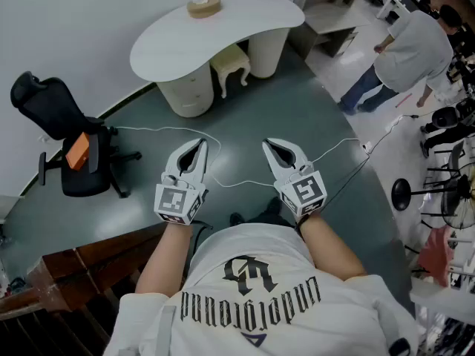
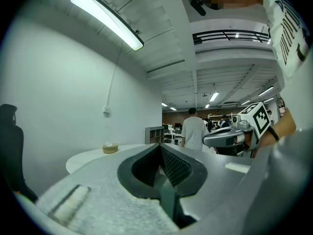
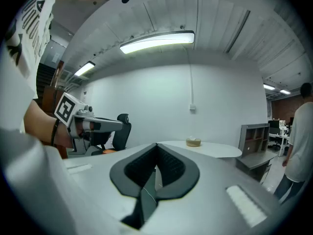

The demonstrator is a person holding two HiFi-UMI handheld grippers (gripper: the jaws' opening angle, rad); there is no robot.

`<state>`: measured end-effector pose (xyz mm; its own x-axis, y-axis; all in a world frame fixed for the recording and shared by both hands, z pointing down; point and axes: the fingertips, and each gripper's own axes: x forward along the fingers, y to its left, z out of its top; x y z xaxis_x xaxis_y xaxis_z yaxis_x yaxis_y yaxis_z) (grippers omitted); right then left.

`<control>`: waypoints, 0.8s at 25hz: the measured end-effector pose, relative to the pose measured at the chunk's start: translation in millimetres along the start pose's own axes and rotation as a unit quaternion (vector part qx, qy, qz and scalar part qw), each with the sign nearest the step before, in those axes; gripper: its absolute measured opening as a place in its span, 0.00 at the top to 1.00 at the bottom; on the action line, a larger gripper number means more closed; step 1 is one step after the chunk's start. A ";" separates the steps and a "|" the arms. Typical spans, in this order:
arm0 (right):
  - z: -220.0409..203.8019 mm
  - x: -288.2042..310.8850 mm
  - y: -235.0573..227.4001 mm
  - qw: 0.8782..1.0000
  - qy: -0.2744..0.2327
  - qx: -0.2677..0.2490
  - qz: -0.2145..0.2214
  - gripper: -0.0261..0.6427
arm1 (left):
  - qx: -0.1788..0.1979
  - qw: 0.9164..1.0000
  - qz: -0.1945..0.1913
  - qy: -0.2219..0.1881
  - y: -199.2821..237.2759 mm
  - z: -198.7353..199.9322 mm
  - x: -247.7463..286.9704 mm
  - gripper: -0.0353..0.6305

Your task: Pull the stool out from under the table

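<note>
Left gripper (image 1: 200, 142), right gripper (image 1: 268, 144), dark floor (image 1: 260, 106), stool (image 1: 231, 62) under white table (image 1: 230, 24)

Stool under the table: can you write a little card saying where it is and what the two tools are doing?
stool: tucked partly under the white table
on the table: a round box
left tool: shut, empty, well short of the stool
right tool: shut, empty, beside the left tool
pulling out: not begun
</note>
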<state>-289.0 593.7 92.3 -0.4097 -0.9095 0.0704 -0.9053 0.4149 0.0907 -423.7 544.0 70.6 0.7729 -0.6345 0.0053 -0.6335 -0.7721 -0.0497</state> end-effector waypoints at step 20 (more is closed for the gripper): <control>3.1 -2.0 -44.5 1.000 -0.015 -0.007 0.007 0.96 | 0.006 1.000 0.024 -0.001 -9.4 3.7 36.5 0.93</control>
<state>-248.3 576.9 85.1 -0.4261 -0.9037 0.0419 -0.8978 0.4281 0.1034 -389.4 528.2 67.6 0.7423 -0.6700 0.0000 -0.6687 -0.7409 -0.0619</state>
